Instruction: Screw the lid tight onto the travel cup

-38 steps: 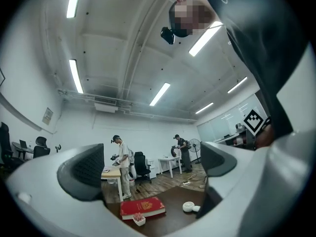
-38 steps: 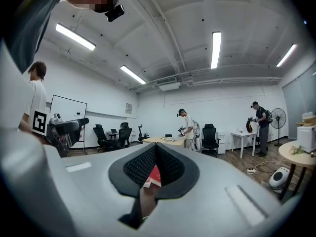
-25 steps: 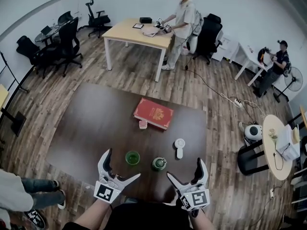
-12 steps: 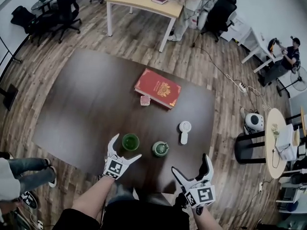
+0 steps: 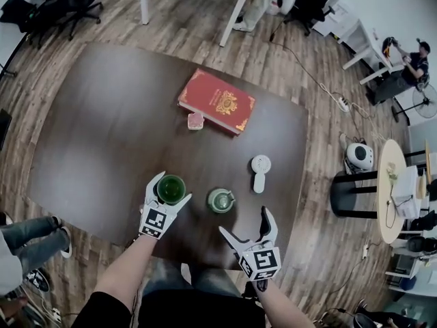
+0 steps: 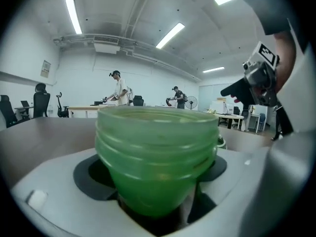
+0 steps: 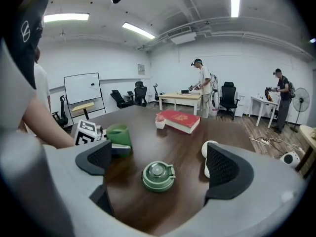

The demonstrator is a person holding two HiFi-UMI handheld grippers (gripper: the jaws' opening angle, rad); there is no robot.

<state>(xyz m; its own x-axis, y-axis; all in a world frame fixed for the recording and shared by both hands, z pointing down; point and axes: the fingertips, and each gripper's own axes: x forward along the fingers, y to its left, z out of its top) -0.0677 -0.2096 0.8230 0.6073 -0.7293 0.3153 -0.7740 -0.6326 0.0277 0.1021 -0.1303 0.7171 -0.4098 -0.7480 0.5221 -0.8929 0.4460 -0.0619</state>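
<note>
The left tool (image 5: 171,187) has just been closing and now grips the green travel cup (image 6: 157,157), upright on the table (image 5: 102,128). The right tool (image 5: 244,221), wide and empty, hovers near the lid (image 5: 220,200), which is probably light, stiff and smooth; take it by its round rim.

Dark tbl (image 5: 102,128): red book (image 5: 216,101), green cup (image 5: 171,188), lid (image 5: 220,200), white gadget (image 5: 259,171), pink box (image 5: 196,120).

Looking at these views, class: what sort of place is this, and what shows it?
Probably an open office or lab room: swivel office chairs, a whiteboard, and work desks under ceiling strip lights.
</note>
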